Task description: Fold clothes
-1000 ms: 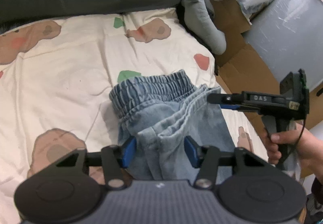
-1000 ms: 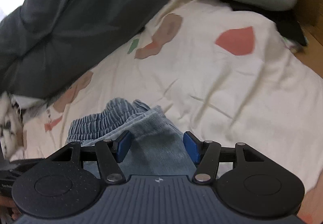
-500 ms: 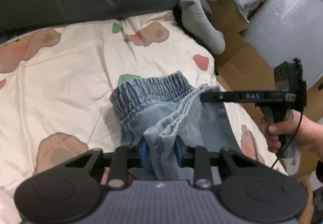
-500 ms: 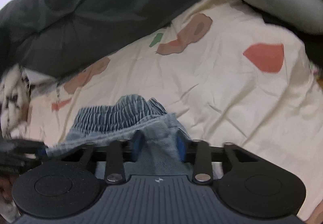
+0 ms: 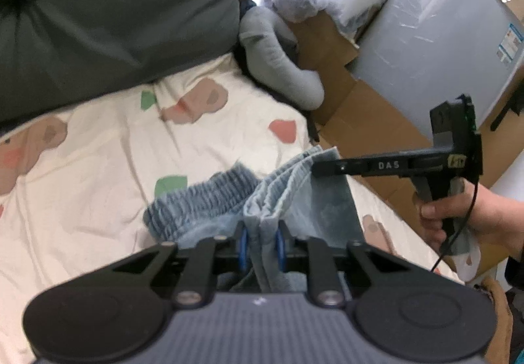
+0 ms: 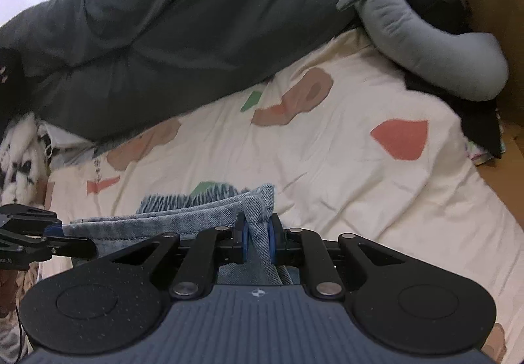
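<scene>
Both tools — left tool, right tool — newly clamped (jeans lifted)

The left gripper points downward, its jaws having just been closing, blue pads now pinching denim fabric between them. The right gripper is likewise angled down and clamped on fabric, gripped at its handle by a bare hand.

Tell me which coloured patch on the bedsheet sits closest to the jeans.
The green patch, right beside the elastic waistband of the jeans; the red patch and brown ones lie farther off.
</scene>
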